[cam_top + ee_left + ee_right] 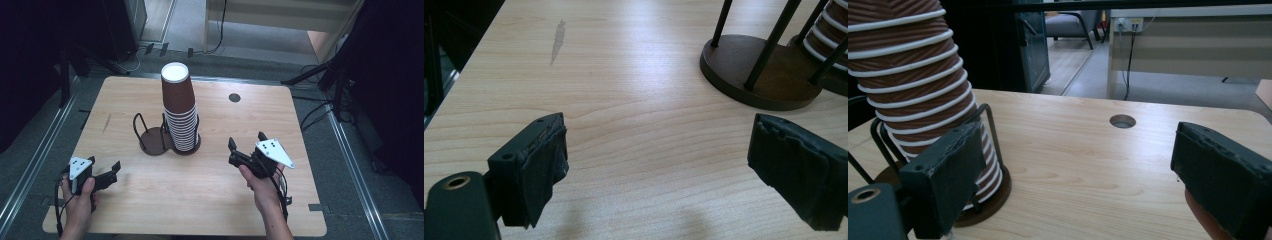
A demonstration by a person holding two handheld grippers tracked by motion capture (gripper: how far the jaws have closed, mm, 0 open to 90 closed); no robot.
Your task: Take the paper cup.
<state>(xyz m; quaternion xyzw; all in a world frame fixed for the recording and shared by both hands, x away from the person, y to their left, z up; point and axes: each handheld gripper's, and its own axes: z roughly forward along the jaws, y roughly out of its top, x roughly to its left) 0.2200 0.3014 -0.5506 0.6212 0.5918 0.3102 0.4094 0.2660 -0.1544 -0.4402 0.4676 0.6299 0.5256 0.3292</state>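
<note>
Each hand holds a black gripper: the left gripper and the right gripper both carry a light grey 3-cornered plate on top, dotted with small dark screw holes. Thin black cables trail from both back along the bare forearms, with no sleeves in sight. Seen close, the 2 jaws of each are blocky black bars faced with rough dark pads, and a brass-ringed hole sits in the body at lower left.

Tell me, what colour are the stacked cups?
The cups are brown with white rims, so the stack looks striped. The right gripper view shows it best.
</note>
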